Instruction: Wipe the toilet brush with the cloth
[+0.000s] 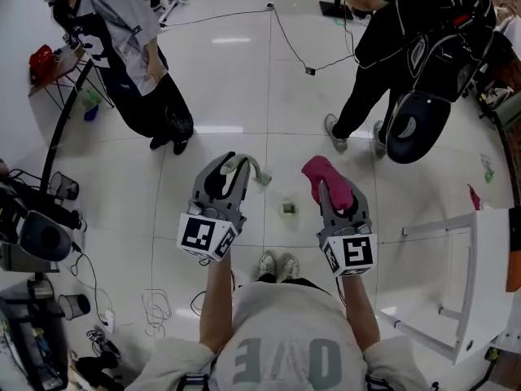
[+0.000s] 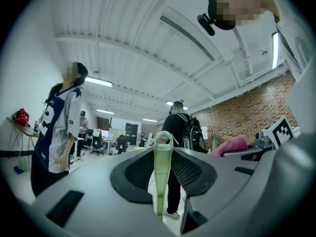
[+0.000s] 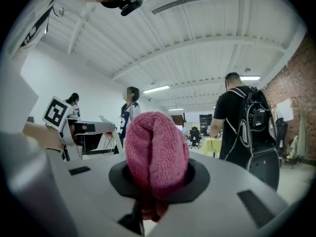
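Observation:
In the head view my left gripper is shut on the pale green toilet brush, whose curved end sticks out to the right of the jaws. In the left gripper view the brush handle stands upright, pinched between the jaws of the left gripper. To the right, my right gripper is shut on a bunched pink cloth. The cloth bulges out of the right gripper and hides its fingertips. Both grippers are held level above the floor, a short way apart.
A small green object lies on the tiled floor between the grippers. Two people stand ahead, one at the left and one with a backpack at the right. A white frame stands at the right and camera gear at the left. A cable crosses the floor.

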The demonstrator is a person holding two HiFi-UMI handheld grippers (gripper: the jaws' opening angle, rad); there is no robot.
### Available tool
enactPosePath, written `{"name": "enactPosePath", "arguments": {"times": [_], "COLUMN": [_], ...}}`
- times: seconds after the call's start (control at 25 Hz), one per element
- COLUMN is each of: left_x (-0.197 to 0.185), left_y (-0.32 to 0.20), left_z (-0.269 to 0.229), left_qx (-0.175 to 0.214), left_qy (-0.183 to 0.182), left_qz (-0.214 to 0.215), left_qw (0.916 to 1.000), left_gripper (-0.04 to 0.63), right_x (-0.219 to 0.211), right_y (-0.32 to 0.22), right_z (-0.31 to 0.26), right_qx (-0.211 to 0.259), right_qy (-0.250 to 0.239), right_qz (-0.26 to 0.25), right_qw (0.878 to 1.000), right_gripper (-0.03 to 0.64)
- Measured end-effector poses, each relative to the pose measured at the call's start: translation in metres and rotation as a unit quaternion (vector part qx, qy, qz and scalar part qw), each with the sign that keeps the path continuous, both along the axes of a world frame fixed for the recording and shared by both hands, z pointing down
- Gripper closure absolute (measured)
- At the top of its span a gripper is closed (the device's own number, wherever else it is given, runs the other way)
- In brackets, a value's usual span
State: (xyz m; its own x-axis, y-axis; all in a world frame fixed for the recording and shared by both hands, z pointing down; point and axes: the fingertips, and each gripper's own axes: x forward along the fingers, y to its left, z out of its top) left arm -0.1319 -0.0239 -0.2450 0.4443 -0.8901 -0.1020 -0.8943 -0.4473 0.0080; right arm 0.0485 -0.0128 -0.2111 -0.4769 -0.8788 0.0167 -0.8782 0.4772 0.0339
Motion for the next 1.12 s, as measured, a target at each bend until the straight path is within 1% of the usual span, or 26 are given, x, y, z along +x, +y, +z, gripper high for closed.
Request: {"name": "enactPosePath", "arguments": {"times": [0.08,0.12,0.28,0.36,0.48,0.64,0.72,0.8,0.88,0.96,1.12], "left_x": [-0.005,-0.004,0.009,0.015,0.029,0.053,0.069,0.086,0.102,0.118,0.149], "left_y": [0.004,0.005,0.011,0.008,0.0,-0.017,-0.028,-0.037,-0.047,-0.059,-0.078], "left_z": [0.006,0.008,0.016,0.022,0.04,0.084,0.117,0.153,0.192,0.235,0.335], "left_qx": [-0.004,-0.004,0.01,0.009,-0.003,-0.036,-0.056,-0.07,-0.071,-0.065,-0.064], "left_qy": [0.005,0.006,-0.01,-0.019,-0.033,-0.045,-0.055,-0.064,-0.071,-0.08,-0.09], "left_qz": [-0.002,0.007,0.078,0.101,0.143,0.198,0.225,0.259,0.297,0.333,0.386], "left_qw": [1.0,0.9999,0.9969,0.9946,0.9892,0.9786,0.9713,0.9613,0.9495,0.9373,0.9158], "left_gripper": [0.483,0.483,0.483,0.483,0.483,0.483,0.483,0.483,0.483,0.483,0.483], "right_x": [0.009,0.011,0.013,0.015,0.016,0.022,0.029,0.036,0.042,0.047,0.062], "right_y": [-0.001,0.0,0.002,0.0,-0.005,-0.013,-0.018,-0.022,-0.03,-0.041,-0.058], "right_z": [0.005,0.008,0.019,0.025,0.038,0.07,0.097,0.13,0.164,0.205,0.309], "right_qx": [-0.008,-0.012,-0.026,-0.033,-0.048,-0.084,-0.109,-0.13,-0.137,-0.135,-0.146], "right_qy": [-0.003,-0.005,-0.004,0.0,0.002,0.011,0.02,0.026,0.031,0.034,0.045], "right_qz": [0.011,0.012,0.0,0.0,0.001,-0.003,-0.005,-0.008,-0.017,-0.026,-0.025], "right_qw": [1.0,1.0,1.0,0.999,0.999,0.996,0.994,0.991,0.99,0.99,0.988], "right_gripper": [0.548,0.548,0.548,0.548,0.548,0.548,0.548,0.548,0.548,0.548,0.548]}}
